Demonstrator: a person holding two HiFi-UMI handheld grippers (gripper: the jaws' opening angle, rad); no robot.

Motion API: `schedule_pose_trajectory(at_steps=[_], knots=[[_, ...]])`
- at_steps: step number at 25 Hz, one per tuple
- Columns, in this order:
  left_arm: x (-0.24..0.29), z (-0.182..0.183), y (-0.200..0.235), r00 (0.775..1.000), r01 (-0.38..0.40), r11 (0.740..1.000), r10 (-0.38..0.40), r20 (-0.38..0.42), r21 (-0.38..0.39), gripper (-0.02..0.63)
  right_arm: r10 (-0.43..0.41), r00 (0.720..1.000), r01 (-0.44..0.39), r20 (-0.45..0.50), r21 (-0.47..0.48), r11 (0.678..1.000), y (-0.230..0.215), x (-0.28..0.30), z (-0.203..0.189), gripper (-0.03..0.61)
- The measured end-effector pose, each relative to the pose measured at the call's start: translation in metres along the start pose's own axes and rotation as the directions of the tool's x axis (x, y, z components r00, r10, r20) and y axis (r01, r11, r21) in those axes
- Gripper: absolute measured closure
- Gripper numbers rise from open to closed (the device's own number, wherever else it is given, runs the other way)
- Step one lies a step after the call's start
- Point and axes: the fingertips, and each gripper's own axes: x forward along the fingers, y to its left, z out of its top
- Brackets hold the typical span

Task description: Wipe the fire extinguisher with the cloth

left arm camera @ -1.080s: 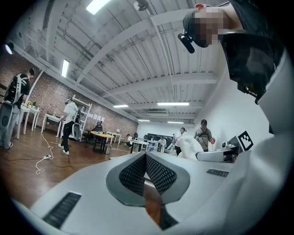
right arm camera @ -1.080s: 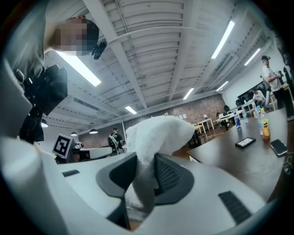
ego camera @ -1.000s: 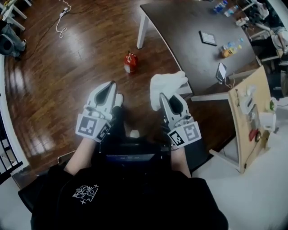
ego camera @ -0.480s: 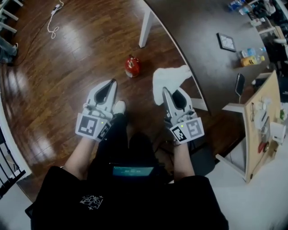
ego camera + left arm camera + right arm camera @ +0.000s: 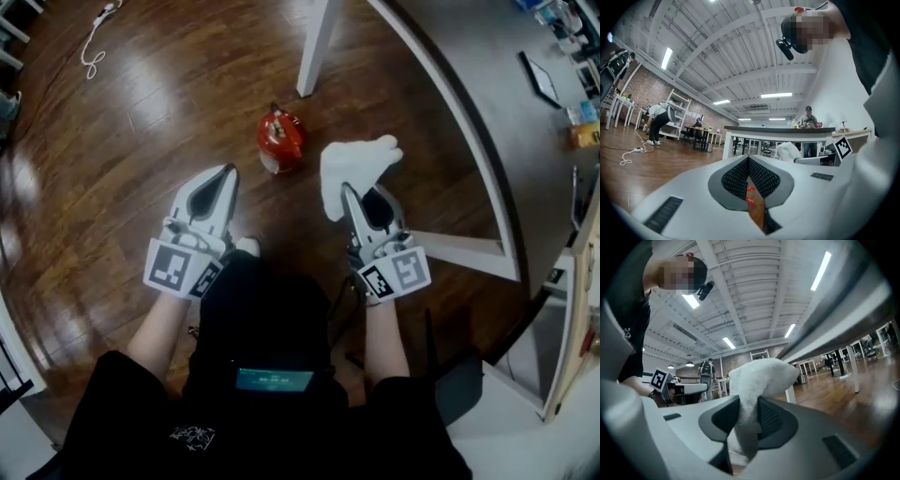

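Observation:
A small red fire extinguisher stands on the wooden floor ahead of me, between the two grippers; a sliver of its red shows through the left jaws. My left gripper is shut with nothing held, a little short of the extinguisher and to its left. My right gripper is shut on a white cloth, which bunches out past the jaw tips to the right of the extinguisher. In the right gripper view the cloth is pinched between the pads and fills the middle.
A white table leg stands just beyond the extinguisher, and the curved dark tabletop edge sweeps down the right side. A white power cord lies on the floor at the far left. People stand at distant desks.
The view has closed in: the extinguisher is now larger and nearer, between the grippers. Both grippers keep their pose, the right one still holding the cloth.

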Motion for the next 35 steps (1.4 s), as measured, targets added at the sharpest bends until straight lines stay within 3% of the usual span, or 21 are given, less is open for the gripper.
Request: schedule_pose_trajectory(at_steps=[6,12,19,27,35], knots=[[-0.012,-0.074,0.045,0.998,-0.055,0.998,0.054,0.032,0.039,0.614,0.021,0.999,-0.021,0.033,0.008,1.0,-0.02,0.017,-0.087,0.449],[-0.029,-0.102,0.056,0.992,-0.113,0.994,0.112,0.054,0.0,0.614,0.053,0.997,-0.056,0.057,0.035,0.998,-0.036,0.016,-0.129,0.446],[-0.041,-0.091,0.051,0.981,-0.168,0.986,0.167,0.1,0.003,0.614,0.086,0.994,-0.089,0.067,0.036,0.995,-0.048,0.025,-0.129,0.448],[-0.061,-0.086,0.051,0.972,-0.2,0.98,0.2,0.121,-0.005,0.614,0.123,0.989,-0.124,0.084,0.005,0.992,-0.08,0.079,-0.107,0.447],[-0.072,-0.088,0.053,0.968,-0.215,0.977,0.215,0.132,-0.014,0.614,0.12,0.993,-0.12,0.015,0.01,0.993,-0.086,0.144,-0.143,0.448]])
